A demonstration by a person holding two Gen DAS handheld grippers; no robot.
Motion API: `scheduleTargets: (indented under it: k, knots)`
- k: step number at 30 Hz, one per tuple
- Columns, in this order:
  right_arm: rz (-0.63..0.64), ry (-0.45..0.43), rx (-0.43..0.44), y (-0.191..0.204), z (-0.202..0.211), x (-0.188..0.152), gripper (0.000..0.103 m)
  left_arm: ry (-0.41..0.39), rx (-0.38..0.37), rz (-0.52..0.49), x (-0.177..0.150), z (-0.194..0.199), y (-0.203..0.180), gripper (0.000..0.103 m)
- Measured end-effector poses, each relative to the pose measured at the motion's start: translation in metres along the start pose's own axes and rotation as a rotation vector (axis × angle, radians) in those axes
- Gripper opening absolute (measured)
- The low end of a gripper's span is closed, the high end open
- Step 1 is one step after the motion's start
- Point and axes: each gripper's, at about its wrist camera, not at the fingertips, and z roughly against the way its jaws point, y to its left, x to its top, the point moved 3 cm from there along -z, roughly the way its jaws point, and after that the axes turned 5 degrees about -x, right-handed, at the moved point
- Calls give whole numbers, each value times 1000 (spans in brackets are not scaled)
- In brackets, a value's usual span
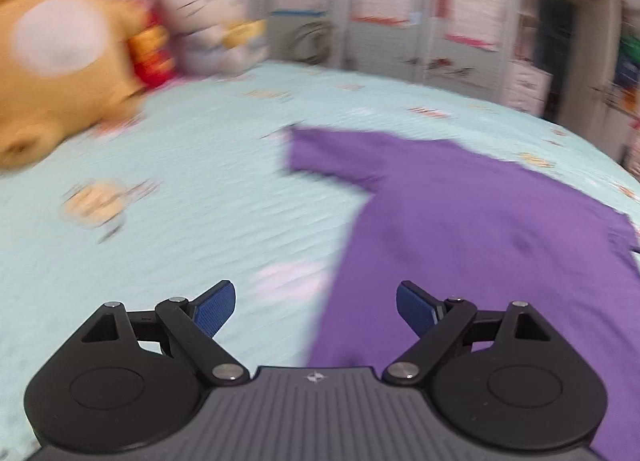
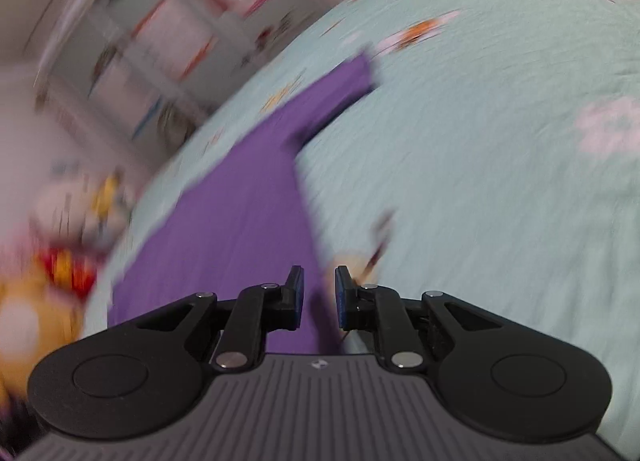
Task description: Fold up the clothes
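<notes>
Lying spread flat on the bed point(image 1: 200, 221), the purple T-shirt point(image 1: 480, 229) shows one short sleeve stretched out toward the far edge and its body running back toward the near edge. No fold line is visible in either view, though both are badly blurred, so creases could be missed. The left claw point(image 1: 316, 307) hangs above the shirt's side edge with its jaws spread wide and nothing between them. The right claw point(image 2: 319, 297) sits low over the opposite side edge, jaws parted only a narrow gap, empty as far as can be seen. I judge both are lining up for a grip on the cloth; a fold would call for pinching just the fabric, not the sheet beneath. The sheet is pale green with small printed pictures. Stuffed toys point(image 1: 60, 61) crowd the far corner of the bed, and wardrobe doors point(image 1: 384, 1) stand behind.
</notes>
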Motion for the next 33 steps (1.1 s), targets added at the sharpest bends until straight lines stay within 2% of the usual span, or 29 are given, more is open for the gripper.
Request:
scheduleTargets:
  k: [3, 6, 8, 11, 15, 17, 19, 21, 23, 26, 27, 28, 29, 30, 31, 33]
  knots:
    - [156, 49, -22, 45, 15, -29, 24, 59, -56, 37, -19, 22, 19, 91]
    - [261, 67, -32, 72, 27, -44, 25, 62, -79, -102, -34, 34, 2, 91]
    - [280, 87, -42, 75, 31, -51, 26, 68, -73, -184, -42, 34, -8, 88]
    - [264, 108, -79, 67, 38, -63, 26, 133, -138, -157, -49, 25, -9, 65]
    - [300, 111, -101, 64, 51, -80, 28, 151, -158, -141, -50, 18, -6, 64]
    - [325, 111, -97, 68, 53, -82, 36, 156, -175, -111, -49, 17, -2, 63]
    - [336, 103, -93, 68, 54, -83, 37, 159, -194, -77, -48, 16, 5, 55]
    - [295, 80, -114, 57, 54, -79, 37, 174, -218, -41, -47, 16, 11, 28]
    - [215, 65, -138, 42, 57, -73, 36, 192, -242, -3, -46, 18, 19, 22]
    - [134, 14, -174, 26, 75, -68, 37, 205, -257, 42, -45, 22, 25, 21]
    - [118, -10, -188, 22, 83, -67, 37, 206, -258, 51, -45, 24, 25, 27]
    - [105, -34, -204, 17, 90, -66, 43, 213, -267, 54, -46, 24, 23, 33]
    - [96, -56, -235, 12, 98, -65, 52, 220, -277, 55, -46, 25, 21, 46]
    - [89, -73, -271, 6, 104, -65, 56, 225, -286, 51, -47, 26, 19, 56]
    - [75, -74, -289, -1, 106, -65, 64, 229, -286, 40, -47, 27, 15, 57]
    - [36, -52, -283, -17, 108, -65, 65, 235, -265, -6, -49, 27, 6, 54]
